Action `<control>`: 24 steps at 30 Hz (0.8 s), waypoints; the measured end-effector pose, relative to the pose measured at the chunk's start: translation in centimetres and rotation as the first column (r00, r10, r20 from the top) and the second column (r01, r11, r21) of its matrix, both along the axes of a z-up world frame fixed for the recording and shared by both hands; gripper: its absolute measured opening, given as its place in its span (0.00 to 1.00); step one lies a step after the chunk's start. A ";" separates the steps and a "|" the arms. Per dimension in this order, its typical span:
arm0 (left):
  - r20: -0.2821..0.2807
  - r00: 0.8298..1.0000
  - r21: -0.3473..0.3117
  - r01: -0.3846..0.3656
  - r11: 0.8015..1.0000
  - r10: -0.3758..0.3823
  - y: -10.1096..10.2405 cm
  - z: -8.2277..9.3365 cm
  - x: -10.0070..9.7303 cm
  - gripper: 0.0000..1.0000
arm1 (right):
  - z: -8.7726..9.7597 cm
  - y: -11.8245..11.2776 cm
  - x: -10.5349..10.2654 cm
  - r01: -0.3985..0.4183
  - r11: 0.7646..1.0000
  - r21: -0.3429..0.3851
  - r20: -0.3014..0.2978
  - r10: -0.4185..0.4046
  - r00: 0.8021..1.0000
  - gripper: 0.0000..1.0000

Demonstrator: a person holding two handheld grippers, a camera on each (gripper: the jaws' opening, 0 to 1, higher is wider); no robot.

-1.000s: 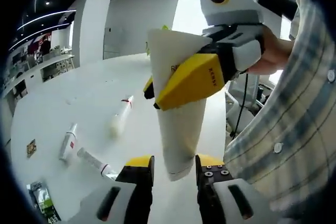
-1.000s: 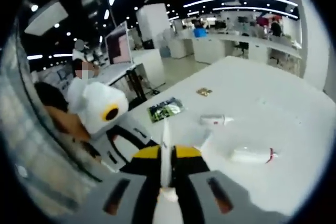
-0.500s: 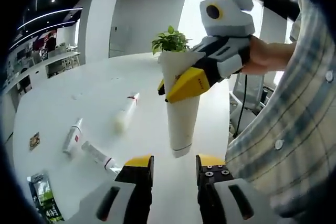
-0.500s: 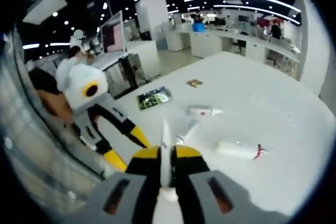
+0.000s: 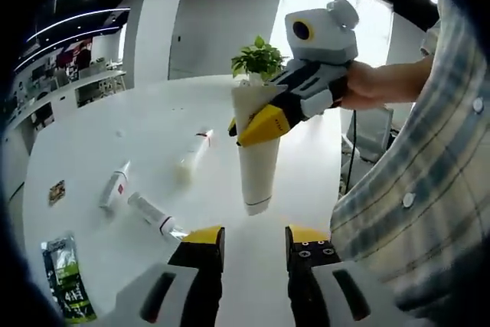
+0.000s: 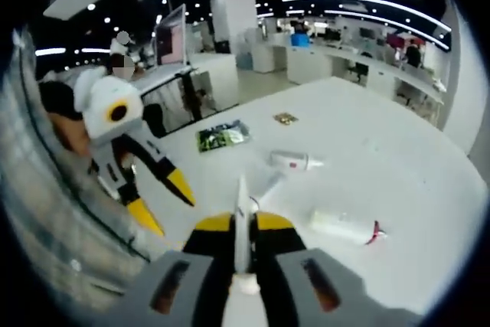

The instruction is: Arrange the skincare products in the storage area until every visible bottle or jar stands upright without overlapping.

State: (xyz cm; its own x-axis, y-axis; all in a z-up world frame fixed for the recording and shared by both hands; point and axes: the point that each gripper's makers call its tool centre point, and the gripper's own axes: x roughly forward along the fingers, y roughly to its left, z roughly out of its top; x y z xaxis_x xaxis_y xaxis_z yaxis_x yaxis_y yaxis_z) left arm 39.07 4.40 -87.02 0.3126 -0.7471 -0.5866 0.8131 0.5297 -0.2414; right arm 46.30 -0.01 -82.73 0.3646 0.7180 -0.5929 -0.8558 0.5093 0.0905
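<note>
Now right hand-held gripper (image 5: 256, 126) clamped on flat end of white tube (image 5: 255, 160), cap end down, above surface (image 5: 153, 132). Left hand-held gripper (image 5: 253, 241) below tube, jaws parted, empty. Three more tubes lie on surface beyond.

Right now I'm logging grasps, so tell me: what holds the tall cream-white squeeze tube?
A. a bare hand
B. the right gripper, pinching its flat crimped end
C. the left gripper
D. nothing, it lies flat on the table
B: in the left gripper view the right gripper clamps the cream-white squeeze tube by its flat end, cap hanging down above the white table.
</note>
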 end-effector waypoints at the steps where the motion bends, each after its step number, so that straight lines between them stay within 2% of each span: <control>1: 0.001 1.000 0.004 0.001 1.000 -0.001 0.0 0.0 0.0 0.32 | 0.0 0.1 0.1 -0.002 1.000 0.001 0.001 0.002 1.000 0.08; 3: 0.037 0.999 0.030 -0.026 0.999 0.025 0.4 0.0 0.4 0.31 | -0.1 0.2 0.4 -0.008 1.000 0.002 0.006 0.008 1.000 0.08; 9: 0.029 0.998 0.018 -0.060 0.998 0.059 0.8 0.3 0.7 0.31 | -0.3 0.6 0.8 -0.038 0.999 0.007 0.028 0.038 0.999 0.08; 17: 0.039 0.999 0.045 -0.037 0.998 0.036 1.1 0.5 -0.1 0.31 | -0.9 1.0 0.8 -0.093 0.996 0.000 0.057 0.092 0.994 0.08; 24: 0.037 0.998 0.050 -0.046 0.998 0.044 1.4 0.4 -0.7 0.31 | -1.1 1.6 1.0 -0.098 0.995 0.023 0.069 0.096 0.993 0.08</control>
State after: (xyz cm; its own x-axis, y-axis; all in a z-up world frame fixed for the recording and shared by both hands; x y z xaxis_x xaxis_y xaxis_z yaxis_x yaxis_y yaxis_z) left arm 38.41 5.77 -86.61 0.3669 -0.7012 -0.6114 0.7956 0.5771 -0.1844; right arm 47.26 1.63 -83.81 0.3314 0.7667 -0.5498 -0.9056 0.4219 0.0425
